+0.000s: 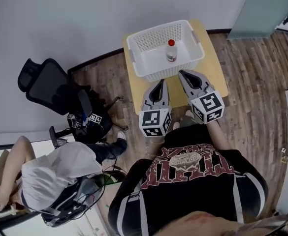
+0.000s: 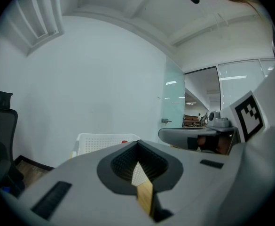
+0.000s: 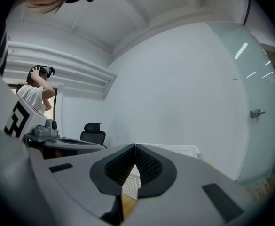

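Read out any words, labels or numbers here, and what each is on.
Shirt print: lettering, upside down, too blurred to read.
Bottle label, in the basket: too small to read.
Left gripper and right gripper cubes: marker patterns only, no words.

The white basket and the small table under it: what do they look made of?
The basket looks like matte white moulded plastic, going by its perforated walls. The table top appears pale wood or laminate: smooth and yellowish; I cannot tell which.

Left hand-held gripper (image 1: 160, 84), right hand-held gripper (image 1: 184, 74) side by side, jaws together, empty, pointing forward
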`<control>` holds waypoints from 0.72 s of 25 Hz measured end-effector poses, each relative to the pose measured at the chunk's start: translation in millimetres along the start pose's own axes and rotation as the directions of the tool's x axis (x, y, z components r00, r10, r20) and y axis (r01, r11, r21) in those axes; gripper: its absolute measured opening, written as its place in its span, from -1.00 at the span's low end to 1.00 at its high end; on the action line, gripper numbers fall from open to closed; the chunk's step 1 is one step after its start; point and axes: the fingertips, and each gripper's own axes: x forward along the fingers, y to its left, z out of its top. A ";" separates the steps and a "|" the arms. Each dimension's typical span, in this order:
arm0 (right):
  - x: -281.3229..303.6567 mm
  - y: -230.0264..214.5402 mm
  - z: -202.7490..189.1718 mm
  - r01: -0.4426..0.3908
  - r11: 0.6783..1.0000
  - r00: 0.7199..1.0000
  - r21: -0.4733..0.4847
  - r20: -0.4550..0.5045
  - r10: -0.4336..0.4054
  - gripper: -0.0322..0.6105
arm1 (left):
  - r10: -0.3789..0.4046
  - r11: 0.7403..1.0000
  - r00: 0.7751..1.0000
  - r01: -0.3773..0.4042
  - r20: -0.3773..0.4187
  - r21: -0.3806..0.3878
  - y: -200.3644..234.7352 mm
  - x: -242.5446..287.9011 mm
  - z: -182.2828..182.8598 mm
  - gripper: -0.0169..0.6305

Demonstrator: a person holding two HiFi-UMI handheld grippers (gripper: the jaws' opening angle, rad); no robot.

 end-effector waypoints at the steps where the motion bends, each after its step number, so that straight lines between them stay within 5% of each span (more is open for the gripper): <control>1: 2.3 -1.6 0.3 -0.007 1.000 1.000 -0.001 -0.002 0.007 -0.85 | 0.005 1.000 1.000 -0.005 0.000 -0.002 1.0 2.9 0.6 -0.85; 18: 50.7 -37.9 10.9 -0.109 0.994 0.993 -0.015 -0.050 0.108 -0.85 | 0.102 0.995 0.995 -0.102 -0.002 -0.022 19.0 52.9 16.6 -0.85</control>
